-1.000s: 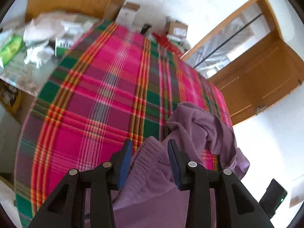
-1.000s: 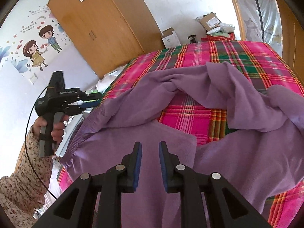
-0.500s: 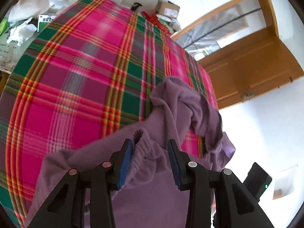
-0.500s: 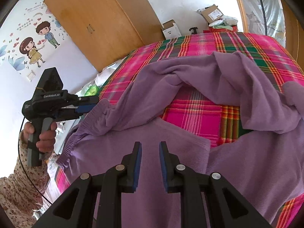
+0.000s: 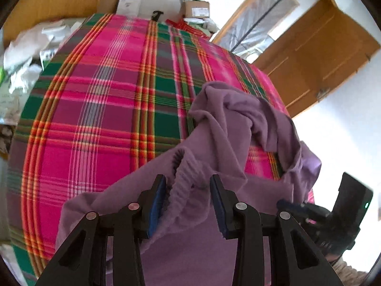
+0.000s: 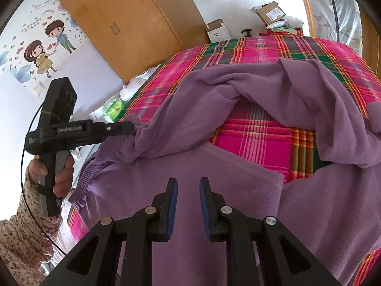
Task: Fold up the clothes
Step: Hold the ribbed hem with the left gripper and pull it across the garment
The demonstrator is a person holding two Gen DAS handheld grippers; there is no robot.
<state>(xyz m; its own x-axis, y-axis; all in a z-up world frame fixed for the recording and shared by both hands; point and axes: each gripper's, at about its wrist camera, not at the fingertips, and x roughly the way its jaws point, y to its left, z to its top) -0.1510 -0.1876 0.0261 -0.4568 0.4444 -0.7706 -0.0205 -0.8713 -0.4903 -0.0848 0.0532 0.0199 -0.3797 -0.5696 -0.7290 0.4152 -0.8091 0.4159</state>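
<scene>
Purple garment (image 6: pixel 238 190) sprawled mid-frame on plaid bed (image 5: pixel 107 95); left gripper (image 5: pixel 187 200) jaws just closing round ribbed hem, not pinched yet; right gripper (image 6: pixel 188 205) narrow, empty. Risk: hem slips out w/ loose bite

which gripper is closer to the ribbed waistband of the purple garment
Left. The left gripper has the ribbed waistband bunched between its jaws; the right gripper hovers open over flat purple fabric, away from it.
</scene>
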